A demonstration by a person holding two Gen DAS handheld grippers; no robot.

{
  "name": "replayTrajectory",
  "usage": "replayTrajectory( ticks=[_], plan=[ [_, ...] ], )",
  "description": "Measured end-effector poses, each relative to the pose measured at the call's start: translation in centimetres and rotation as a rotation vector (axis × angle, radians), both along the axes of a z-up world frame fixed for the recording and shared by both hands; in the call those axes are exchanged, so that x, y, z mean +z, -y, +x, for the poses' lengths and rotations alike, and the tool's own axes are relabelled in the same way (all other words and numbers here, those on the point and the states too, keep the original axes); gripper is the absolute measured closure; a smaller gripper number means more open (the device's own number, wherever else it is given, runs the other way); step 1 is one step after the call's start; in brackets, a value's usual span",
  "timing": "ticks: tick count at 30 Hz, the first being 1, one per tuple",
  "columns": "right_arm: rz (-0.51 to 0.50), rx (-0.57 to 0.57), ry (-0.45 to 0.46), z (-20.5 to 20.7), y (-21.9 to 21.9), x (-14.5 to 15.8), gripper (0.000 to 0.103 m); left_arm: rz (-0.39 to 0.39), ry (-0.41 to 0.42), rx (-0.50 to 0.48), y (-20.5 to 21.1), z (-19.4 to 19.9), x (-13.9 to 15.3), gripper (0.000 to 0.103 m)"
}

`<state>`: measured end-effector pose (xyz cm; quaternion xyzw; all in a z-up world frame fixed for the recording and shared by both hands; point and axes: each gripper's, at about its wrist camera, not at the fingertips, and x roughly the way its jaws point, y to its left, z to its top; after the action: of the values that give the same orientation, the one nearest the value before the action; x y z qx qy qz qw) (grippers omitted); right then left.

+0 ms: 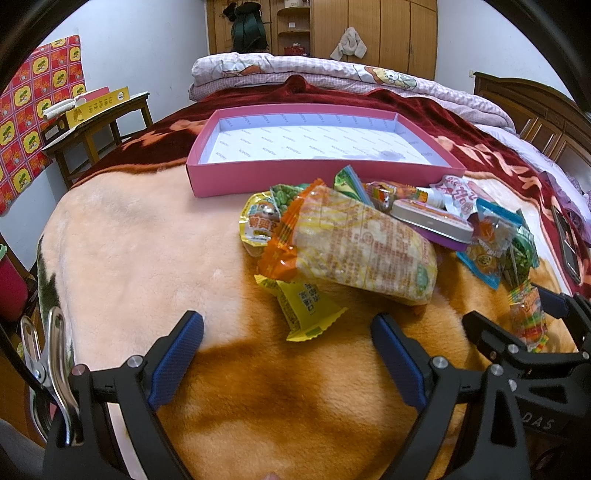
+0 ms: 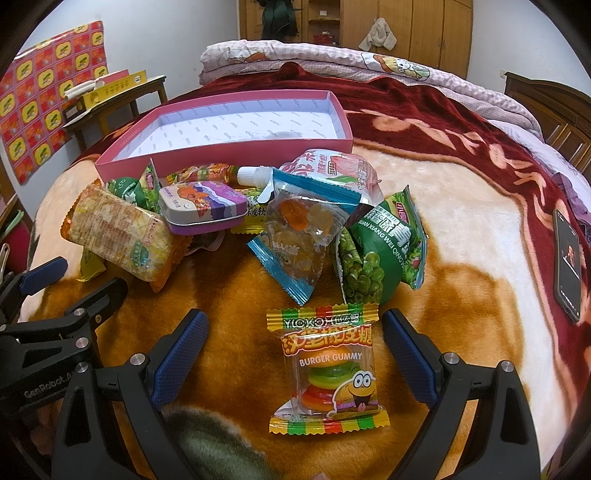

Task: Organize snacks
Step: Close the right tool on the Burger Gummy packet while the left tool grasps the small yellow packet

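Snacks (image 2: 236,221) heaped on bed (image 2: 461,236) before empty pink box (image 2: 229,149). Right tongs (image 2: 295,354) spread astride burger gummy (image 2: 328,369), presumably for pickup; left tongs (image 1: 286,356) spread, holding nothing.

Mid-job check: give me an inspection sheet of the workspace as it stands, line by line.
Surface: plush blanket on a bed, orange, cream and dark red.
Job's things: pink box empty; snack pile in front of it, including rice cracker pack, purple tin, green pea bag; burger gummy lies apart, nearest the camera.
Clutter: phone on the blanket at the right.
Grippers: left gripper open, holding nothing; right gripper open, fingers either side of the burger gummy, not touching it.
Cables: nothing seen.
Surroundings: folded quilt, wooden wardrobe, side table.
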<state>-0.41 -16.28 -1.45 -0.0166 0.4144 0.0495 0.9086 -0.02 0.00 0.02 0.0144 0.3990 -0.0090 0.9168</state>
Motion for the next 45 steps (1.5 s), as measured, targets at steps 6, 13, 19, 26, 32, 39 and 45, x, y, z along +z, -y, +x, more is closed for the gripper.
replayTrajectory(
  ticks=[6,13,19,26,32,39,45],
  plan=[
    [0.015,0.021,-0.014,-0.5,0.6,0.4,0.006,0.0,-0.008,-0.014,0.1,-0.2,0.0,0.008],
    [0.043,0.037,-0.008,-1.3,2.6,1.2,0.007,0.001,-0.02,-0.045,-0.3,-1.2,0.8,0.009],
    [0.073,0.027,0.009,-1.6,4.8,2.0,0.007,-0.008,0.006,-0.049,-0.9,-1.8,2.0,0.009],
    [0.092,0.06,-0.009,-1.8,4.8,1.9,0.014,-0.048,-0.001,-0.027,-2.7,-2.0,3.4,0.009],
    [0.104,0.09,-0.023,-2.1,4.0,1.6,0.026,-0.028,0.026,0.0,-4.4,-2.3,4.2,0.009],
    [0.097,0.103,-0.036,-2.3,3.5,1.0,0.045,-0.005,0.021,0.005,-4.3,-1.6,3.9,0.009],
    [0.111,0.099,-0.044,-2.5,3.7,0.9,0.047,-0.003,0.011,-0.017,-3.2,-0.8,3.5,0.012]
  ],
)
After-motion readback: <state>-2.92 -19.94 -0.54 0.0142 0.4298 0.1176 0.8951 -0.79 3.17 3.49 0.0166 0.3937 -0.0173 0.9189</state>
